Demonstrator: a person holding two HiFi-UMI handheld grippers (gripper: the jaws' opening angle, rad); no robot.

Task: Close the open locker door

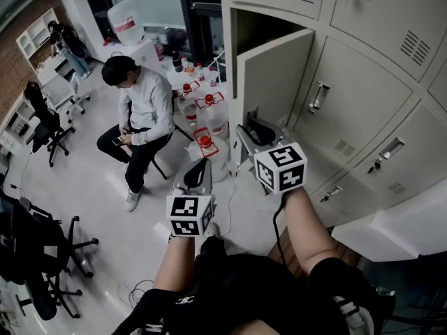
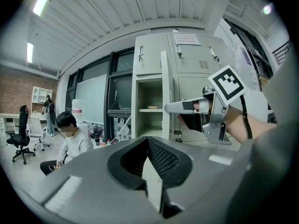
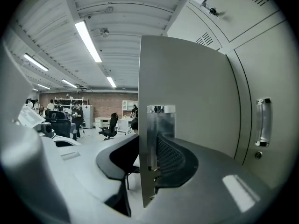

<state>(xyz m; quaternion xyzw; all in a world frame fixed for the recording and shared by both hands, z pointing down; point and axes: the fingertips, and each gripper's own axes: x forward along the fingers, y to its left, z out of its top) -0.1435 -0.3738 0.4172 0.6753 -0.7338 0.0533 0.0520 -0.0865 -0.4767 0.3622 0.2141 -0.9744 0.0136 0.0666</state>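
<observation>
The open locker door [image 1: 276,75] is a pale grey panel that swings out from the dark compartment [image 1: 262,30]. In the right gripper view its free edge [image 3: 187,92] and a metal latch plate [image 3: 160,125] stand between my jaws. My right gripper [image 3: 145,171] straddles that edge low down. The mesh pad [image 3: 170,160] lies close to the latch side, and a slit of floor shows beside the other finger, so it is open. In the head view the right gripper [image 1: 253,130] reaches the door's lower corner. My left gripper [image 1: 198,174] hangs lower left, shut and empty [image 2: 150,171].
Closed lockers [image 1: 363,103] with handles fill the wall to the right. A person [image 1: 143,110] sits on a chair left of the lockers. Water bottles with red caps [image 1: 204,142] stand on the floor near the door. Office chairs [image 1: 42,121] stand farther left.
</observation>
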